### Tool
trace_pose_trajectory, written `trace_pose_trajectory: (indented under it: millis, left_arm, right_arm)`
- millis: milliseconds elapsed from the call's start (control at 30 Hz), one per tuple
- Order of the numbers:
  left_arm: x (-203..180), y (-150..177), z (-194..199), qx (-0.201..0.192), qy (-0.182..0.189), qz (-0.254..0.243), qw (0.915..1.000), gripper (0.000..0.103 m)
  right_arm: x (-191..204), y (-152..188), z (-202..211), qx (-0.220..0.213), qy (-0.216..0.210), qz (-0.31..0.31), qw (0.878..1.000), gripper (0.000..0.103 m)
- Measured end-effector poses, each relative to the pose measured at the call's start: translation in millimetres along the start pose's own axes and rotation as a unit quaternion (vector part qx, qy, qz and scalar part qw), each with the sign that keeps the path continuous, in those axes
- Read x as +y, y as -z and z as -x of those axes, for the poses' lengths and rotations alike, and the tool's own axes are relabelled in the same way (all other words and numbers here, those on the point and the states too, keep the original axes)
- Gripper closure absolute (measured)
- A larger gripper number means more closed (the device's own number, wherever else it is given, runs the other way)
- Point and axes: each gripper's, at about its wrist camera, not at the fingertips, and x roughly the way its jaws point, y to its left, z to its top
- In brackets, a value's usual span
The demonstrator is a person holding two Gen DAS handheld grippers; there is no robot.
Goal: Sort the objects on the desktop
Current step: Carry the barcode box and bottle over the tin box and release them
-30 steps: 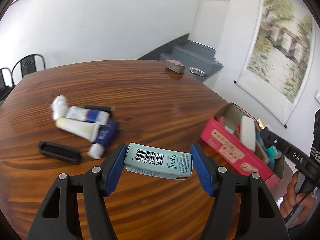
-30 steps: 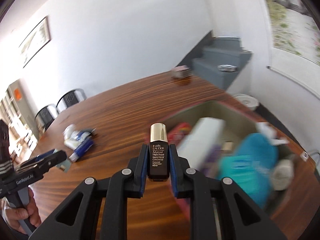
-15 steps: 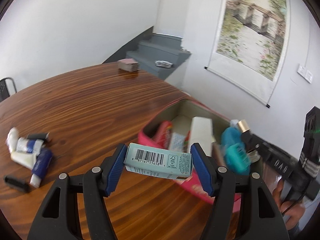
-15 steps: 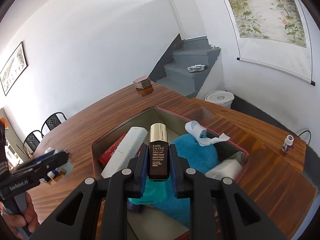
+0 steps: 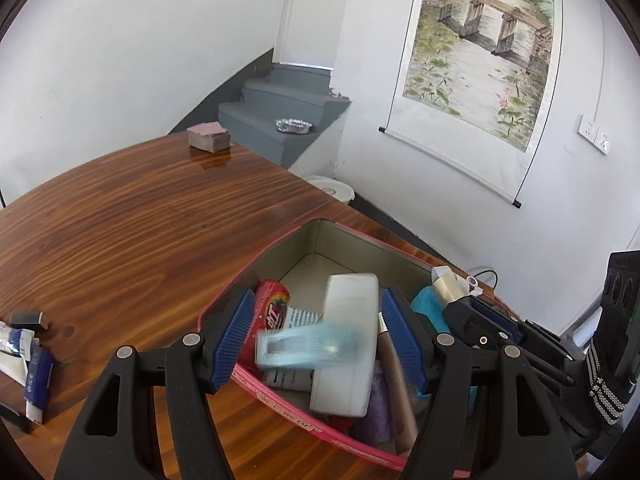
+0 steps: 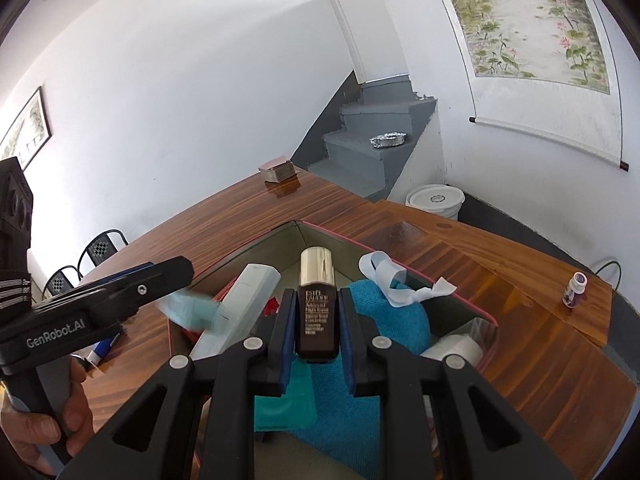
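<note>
Room: white walls, grey steps, a scroll painting over a glossy wooden table.
Box: pink-rimmed tin on the table, holding a white bottle, a teal cloth and other toiletries.
Left gripper: jaws wide; a pale blue carton shows as a blur between the pads, apparently loose and clear of both, above the tin.
Right gripper: narrow, clamped on a dark serum bottle with a gold cap, upright over the tin.
Leftovers: tubes at the table's left edge.
</note>
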Motion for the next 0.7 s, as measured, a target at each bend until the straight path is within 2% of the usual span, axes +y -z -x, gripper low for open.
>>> trace_pose_trajectory:
  millis: [367,533,700]
  left_arm:
    - [1,3,-7,0.004,-0.019,0.001,0.9998,0.033]
    - [6,6,3,-0.004,-0.038,-0.008,0.9992,0.033]
    - [28,14,21,-0.009,-0.059,0.003,0.9982,0.033]
  right_arm:
    - [-5,0,-3,0.001,0.006,-0.009,1.000,0.081]
    - [3,0,-1,0.002,0.000,-0.004,1.000,0.081]
    - [20,-1,3,-0.004,-0.011,0.012,1.000,0.080]
